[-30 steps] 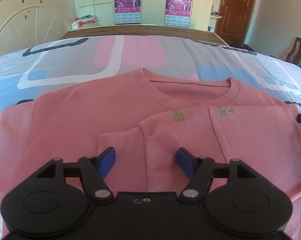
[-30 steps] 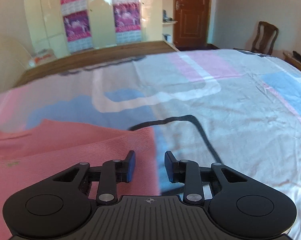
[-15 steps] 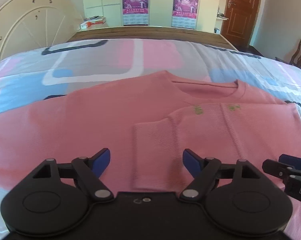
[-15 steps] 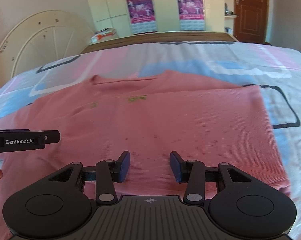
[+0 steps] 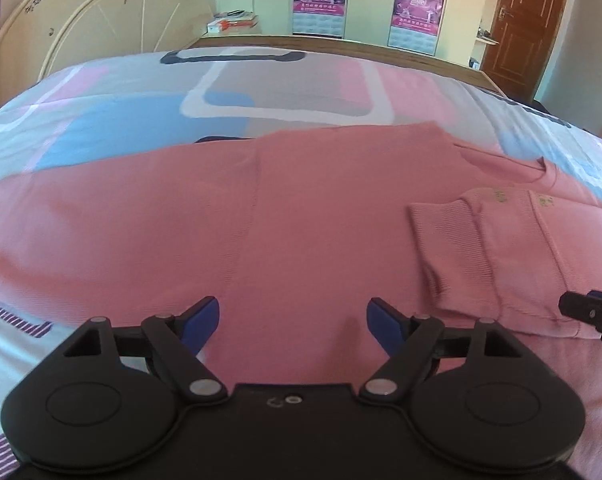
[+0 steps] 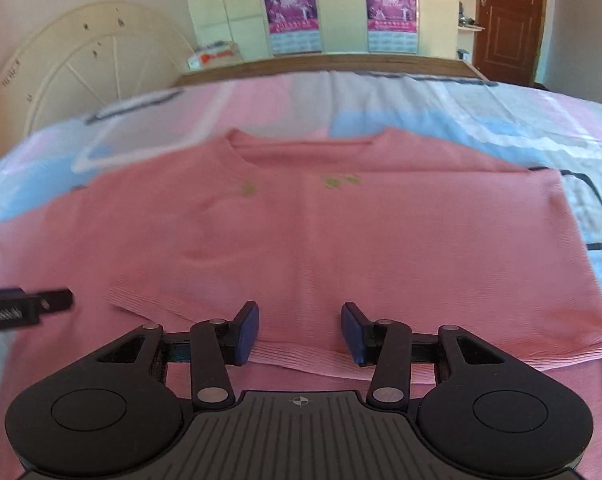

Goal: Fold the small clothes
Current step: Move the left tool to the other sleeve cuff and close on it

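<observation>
A pink sweater [image 5: 321, 232] lies flat on the bed, neck [image 6: 305, 148] toward the far side. One sleeve is folded across the chest, and its ribbed cuff [image 5: 449, 248] shows right of centre in the left wrist view. My left gripper [image 5: 293, 320] hovers open over the sweater's body, nothing between its blue pads. My right gripper [image 6: 299, 332] is open above a ribbed edge [image 6: 301, 360] of the folded layer, its pads clear of the cloth. Each view shows the other gripper's tip: the left gripper [image 6: 25, 304], the right gripper [image 5: 593, 312].
The bedspread [image 5: 229, 92] has pink, blue and grey patches. A cream headboard [image 5: 101, 28] rises at the left. Beyond the bed's wooden far edge [image 6: 341, 64] are wardrobe doors with posters [image 6: 289, 4] and a brown door [image 6: 505, 20].
Both grippers have moved left across the sweater. The right one came from the sweater's right edge to over its middle. Both pairs of jaws stand wider than before.
</observation>
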The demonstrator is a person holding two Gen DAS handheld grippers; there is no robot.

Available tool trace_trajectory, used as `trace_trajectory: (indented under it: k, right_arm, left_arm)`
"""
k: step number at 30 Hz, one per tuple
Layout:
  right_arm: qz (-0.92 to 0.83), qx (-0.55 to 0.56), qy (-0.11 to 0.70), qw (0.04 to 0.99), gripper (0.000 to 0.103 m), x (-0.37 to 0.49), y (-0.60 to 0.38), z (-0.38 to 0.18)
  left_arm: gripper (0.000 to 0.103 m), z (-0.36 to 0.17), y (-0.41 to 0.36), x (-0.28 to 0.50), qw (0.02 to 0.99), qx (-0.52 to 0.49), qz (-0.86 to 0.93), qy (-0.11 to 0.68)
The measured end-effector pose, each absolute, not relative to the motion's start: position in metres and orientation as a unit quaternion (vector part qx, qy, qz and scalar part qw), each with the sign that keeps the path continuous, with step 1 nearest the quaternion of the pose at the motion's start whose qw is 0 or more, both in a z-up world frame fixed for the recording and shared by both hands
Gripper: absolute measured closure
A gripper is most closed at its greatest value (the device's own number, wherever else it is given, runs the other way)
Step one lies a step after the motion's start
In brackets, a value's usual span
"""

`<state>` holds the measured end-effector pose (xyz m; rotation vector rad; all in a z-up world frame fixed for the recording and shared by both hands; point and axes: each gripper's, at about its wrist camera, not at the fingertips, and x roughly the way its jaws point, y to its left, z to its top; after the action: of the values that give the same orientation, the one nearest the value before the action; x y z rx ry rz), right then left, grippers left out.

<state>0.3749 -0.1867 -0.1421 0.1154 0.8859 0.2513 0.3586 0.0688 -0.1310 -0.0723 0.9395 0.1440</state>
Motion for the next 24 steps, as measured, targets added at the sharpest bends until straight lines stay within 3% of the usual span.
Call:
trace_trajectory:
  k: [9,18,24]
  right_arm:
    - [0.16,0.035,0.407,0.899,0.056,0.376,-0.127,-0.129]
    - [0.132,0.022,0.423,0.896,0.054,0.394,-0.102,-0.151]
    - [0.126,0.012,0.421,0.898,0.046,0.394,-0.096,-0.155]
  left_arm:
    - [0.023,-0.125,0.127,0.34,0.884,-0.057,0.11,0.45]
    - [0.023,-0.125,0.205,0.318,0.871,-0.087,0.176,0.45]
    - [0.023,-0.129,0.261,0.303,0.859,-0.136,0.228,0.439]
